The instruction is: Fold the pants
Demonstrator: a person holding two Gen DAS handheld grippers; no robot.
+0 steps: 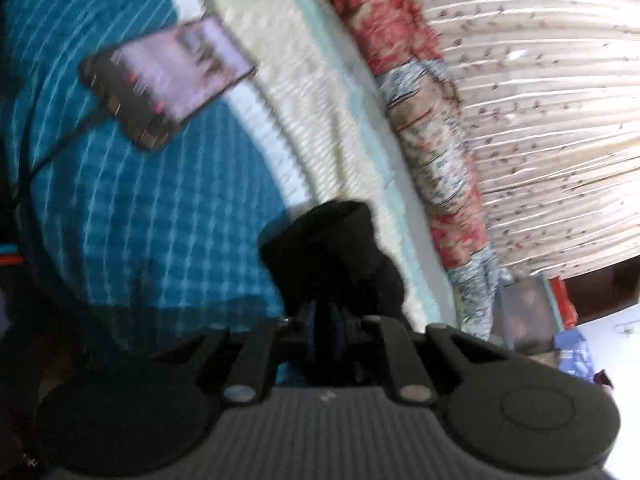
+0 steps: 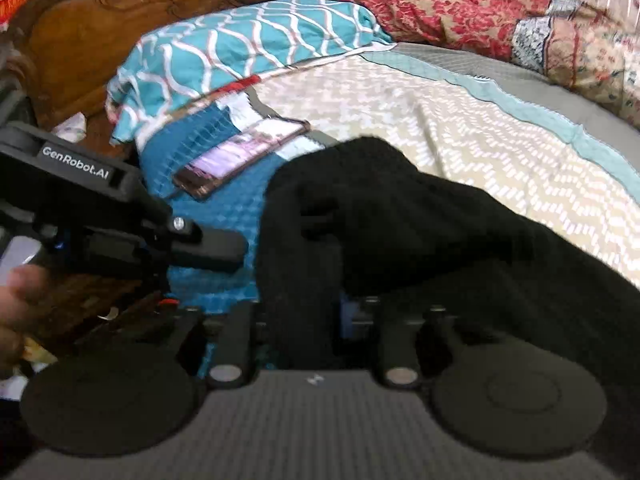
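Black pants [image 2: 420,220]: dark knit fabric, bunched, lying on the bed from the centre of the right wrist view out to 4 o'clock, over a cream zigzag-patterned blanket [image 2: 460,120].

Right gripper [image 2: 320,280]: fingers buried in the pants; fabric drapes over and between them. Whether the pads press on it cannot be told.

Left gripper [image 1: 332,280]: fingers drawn close together, a wad of the black pants [image 1: 332,248] clamped at their tips. In the right wrist view this gripper [image 2: 224,250] enters from 9 o'clock, with a person's hand [image 2: 16,312] on it at 8 o'clock.

Smartphone [image 2: 240,156]: screen lit, cable attached, lying on a blue checked cloth [image 2: 224,208] at 10 o'clock of the pants.

Teal lattice-print pillow [image 2: 248,48]: at 11 o'clock, against a carved wooden headboard [image 2: 120,12].

Red floral quilt [image 2: 440,4]: at 1 o'clock, along the bed's far edge.
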